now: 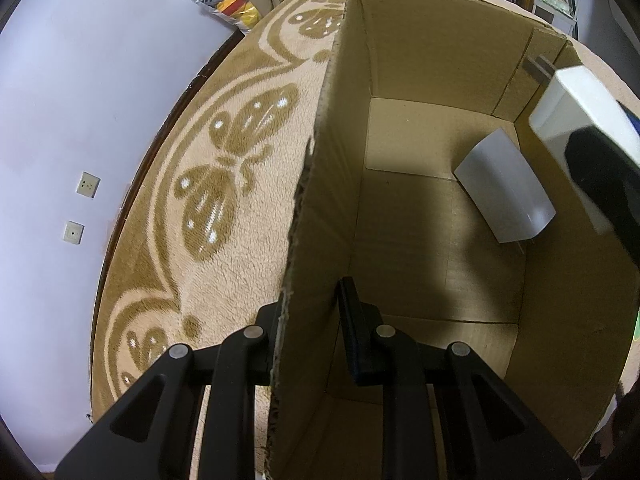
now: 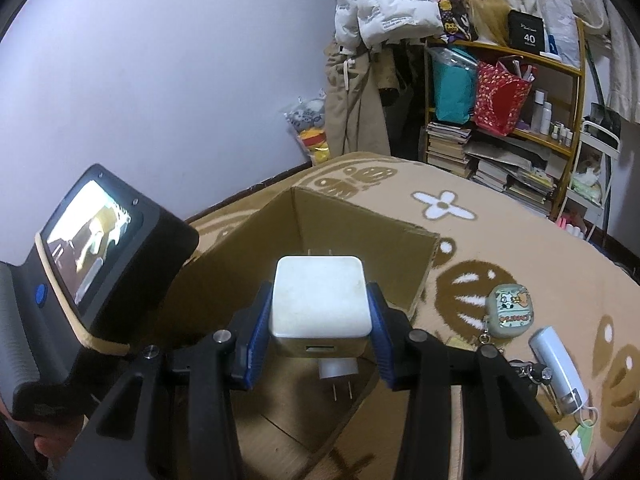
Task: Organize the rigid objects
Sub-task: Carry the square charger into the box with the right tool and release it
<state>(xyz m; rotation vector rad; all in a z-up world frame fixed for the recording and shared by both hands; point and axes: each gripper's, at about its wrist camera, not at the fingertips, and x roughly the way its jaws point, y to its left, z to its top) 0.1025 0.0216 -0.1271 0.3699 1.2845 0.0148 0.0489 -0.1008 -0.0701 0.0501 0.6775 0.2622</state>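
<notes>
An open cardboard box stands on a butterfly-patterned blanket. My left gripper is shut on the box's left wall, one finger outside and one inside. A white plug adapter lies on the box floor, prongs showing in the right wrist view as the lower adapter. My right gripper is shut on a white cube charger, its blue pads pressing both sides, and holds it above the open box. The same charger shows at the right edge of the left wrist view.
On the blanket right of the box lie a bear-print earbud case, a white-and-blue cylinder and keys. A cluttered shelf with books and bags stands behind. The screen-backed body of the left device is at the left.
</notes>
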